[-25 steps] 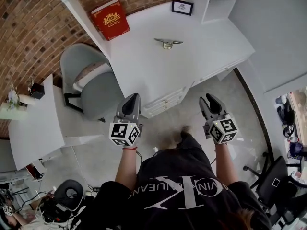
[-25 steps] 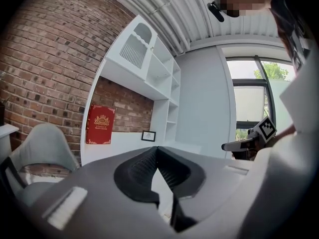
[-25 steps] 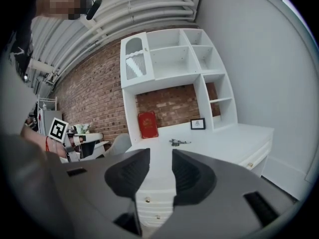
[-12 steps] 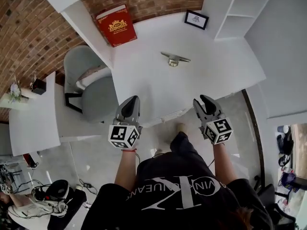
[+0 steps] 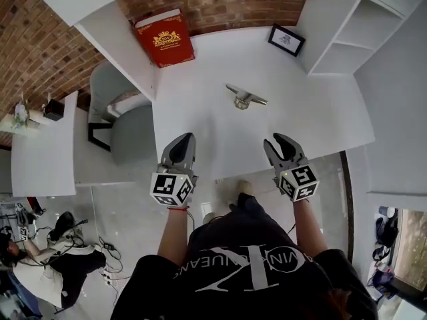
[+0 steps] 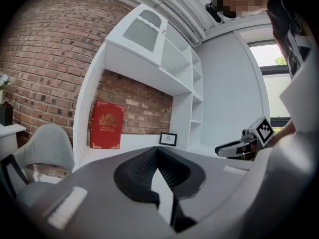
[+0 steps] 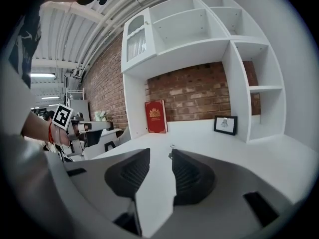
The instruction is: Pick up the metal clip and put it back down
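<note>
The metal clip point(image 5: 245, 97) lies on the white desk point(image 5: 313, 112), a little behind its middle. Both grippers hover at the desk's front edge, well short of the clip. My left gripper point(image 5: 183, 140) is shut with nothing in it; in the left gripper view its jaws point(image 6: 156, 151) meet at the tip. My right gripper point(image 5: 281, 143) is open and empty. In the right gripper view point(image 7: 158, 156) the clip point(image 7: 171, 149) shows small and far off, just beyond the gap between the jaws.
A red book point(image 5: 165, 39) leans at the desk's back left and a small framed picture point(image 5: 286, 40) stands at the back right. White shelves point(image 5: 347, 25) rise at the right. A grey chair point(image 5: 123, 122) stands left of the desk.
The person has stepped toward the desk. Both grippers went from over the floor to the desk's front edge, and the clip is nearer. The jaws have not changed.
</note>
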The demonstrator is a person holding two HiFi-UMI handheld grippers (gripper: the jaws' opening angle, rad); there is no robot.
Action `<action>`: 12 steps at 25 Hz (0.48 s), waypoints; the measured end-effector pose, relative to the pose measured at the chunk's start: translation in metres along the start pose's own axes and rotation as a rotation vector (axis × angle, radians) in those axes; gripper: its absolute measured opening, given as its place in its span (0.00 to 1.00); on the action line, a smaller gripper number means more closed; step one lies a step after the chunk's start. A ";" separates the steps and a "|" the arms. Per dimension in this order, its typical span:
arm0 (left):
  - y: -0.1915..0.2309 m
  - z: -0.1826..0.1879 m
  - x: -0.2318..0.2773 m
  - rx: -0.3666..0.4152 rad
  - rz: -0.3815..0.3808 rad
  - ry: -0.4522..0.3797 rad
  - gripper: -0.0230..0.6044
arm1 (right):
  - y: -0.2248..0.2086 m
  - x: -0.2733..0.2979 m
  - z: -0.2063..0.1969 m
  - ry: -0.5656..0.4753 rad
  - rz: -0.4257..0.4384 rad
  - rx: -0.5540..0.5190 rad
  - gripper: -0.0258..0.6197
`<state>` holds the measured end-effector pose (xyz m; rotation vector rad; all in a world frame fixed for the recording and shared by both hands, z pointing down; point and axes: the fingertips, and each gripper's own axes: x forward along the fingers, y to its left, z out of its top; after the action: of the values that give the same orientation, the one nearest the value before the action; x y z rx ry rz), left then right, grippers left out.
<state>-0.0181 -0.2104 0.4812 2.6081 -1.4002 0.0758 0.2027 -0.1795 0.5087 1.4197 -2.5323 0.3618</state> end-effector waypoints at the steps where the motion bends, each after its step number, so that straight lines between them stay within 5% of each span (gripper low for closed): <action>1: 0.001 -0.001 0.003 -0.002 0.013 0.003 0.05 | -0.003 0.005 0.000 0.012 0.013 -0.011 0.20; 12: 0.007 -0.003 0.023 0.010 0.142 0.011 0.05 | -0.022 0.058 0.002 0.080 0.149 -0.111 0.20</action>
<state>-0.0109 -0.2326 0.4882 2.5091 -1.5834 0.1160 0.1914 -0.2378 0.5270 1.1580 -2.5569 0.2909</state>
